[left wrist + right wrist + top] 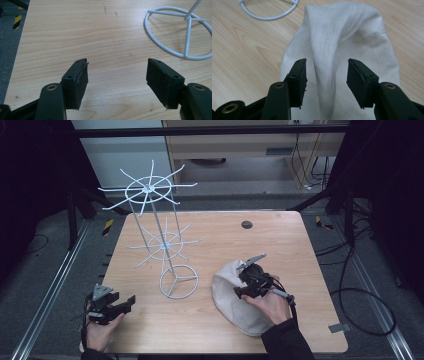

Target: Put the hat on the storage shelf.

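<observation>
A cream cloth bag [231, 295] lies crumpled on the right half of the wooden table [280, 240]. My right gripper [243, 282] hovers over it, held by a hand in a dark sleeve. In the right gripper view a raised fold of the cloth bag [324, 57] runs up between the two pads, with a gap on each side; my right gripper [327, 78] is open. My left gripper [126, 302] rests at the table's front left, and in its own view my left gripper [117, 80] stands wide open over bare wood.
A tall white wire rack [160, 225] with two spoked tiers stands left of centre; its ring base [178, 281] sits between the two grippers and shows as a ring base [178, 30] ahead of the left one. A dark round hole [247, 224] marks the far table.
</observation>
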`<state>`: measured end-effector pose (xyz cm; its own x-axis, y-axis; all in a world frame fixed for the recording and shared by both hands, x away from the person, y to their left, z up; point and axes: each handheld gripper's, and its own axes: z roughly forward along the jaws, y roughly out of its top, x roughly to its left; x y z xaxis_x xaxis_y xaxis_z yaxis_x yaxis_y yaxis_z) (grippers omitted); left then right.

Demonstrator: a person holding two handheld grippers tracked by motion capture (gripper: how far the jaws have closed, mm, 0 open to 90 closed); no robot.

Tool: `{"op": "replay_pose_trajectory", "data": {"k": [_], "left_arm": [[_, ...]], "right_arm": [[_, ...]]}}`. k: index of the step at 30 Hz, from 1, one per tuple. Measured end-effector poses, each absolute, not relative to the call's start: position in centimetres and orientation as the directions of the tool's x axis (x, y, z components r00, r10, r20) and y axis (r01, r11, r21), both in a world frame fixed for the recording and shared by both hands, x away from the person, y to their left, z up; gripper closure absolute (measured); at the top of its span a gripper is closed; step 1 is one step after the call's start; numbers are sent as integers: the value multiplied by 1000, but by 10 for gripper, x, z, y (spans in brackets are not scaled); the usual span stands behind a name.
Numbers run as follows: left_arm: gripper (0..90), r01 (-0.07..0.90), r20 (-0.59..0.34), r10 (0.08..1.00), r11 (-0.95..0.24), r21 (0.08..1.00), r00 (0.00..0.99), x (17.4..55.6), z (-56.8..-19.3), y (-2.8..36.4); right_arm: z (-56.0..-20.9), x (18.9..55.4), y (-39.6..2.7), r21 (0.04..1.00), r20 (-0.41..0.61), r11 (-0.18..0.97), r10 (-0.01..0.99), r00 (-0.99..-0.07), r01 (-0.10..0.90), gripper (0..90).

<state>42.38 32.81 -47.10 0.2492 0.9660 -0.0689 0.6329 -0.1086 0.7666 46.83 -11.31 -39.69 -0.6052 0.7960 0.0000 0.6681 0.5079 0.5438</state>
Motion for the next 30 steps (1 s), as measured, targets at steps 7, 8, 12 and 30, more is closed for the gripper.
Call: {"op": "replay_pose_trajectory", "data": {"k": [7, 8, 12, 30], "left_arm": [[339, 634, -65, 966, -112, 765, 249, 424, -471, 328], [339, 634, -65, 966, -112, 765, 249, 424, -471, 328], [339, 635, -69, 966, -109, 764, 249, 424, -471, 328], [347, 644, -67, 966, -113, 757, 248, 425, -472, 328]], "right_arm": [[-409, 473, -110, 495, -8, 526, 799, -601, 692, 584], [-410, 474, -110, 489, -11, 529, 799, -602, 693, 605], [-414, 476, -109, 472, -11, 534, 799, -601, 702, 686], [-406, 476, -106, 449, -43, 529, 818, -573, 721, 878]]}}
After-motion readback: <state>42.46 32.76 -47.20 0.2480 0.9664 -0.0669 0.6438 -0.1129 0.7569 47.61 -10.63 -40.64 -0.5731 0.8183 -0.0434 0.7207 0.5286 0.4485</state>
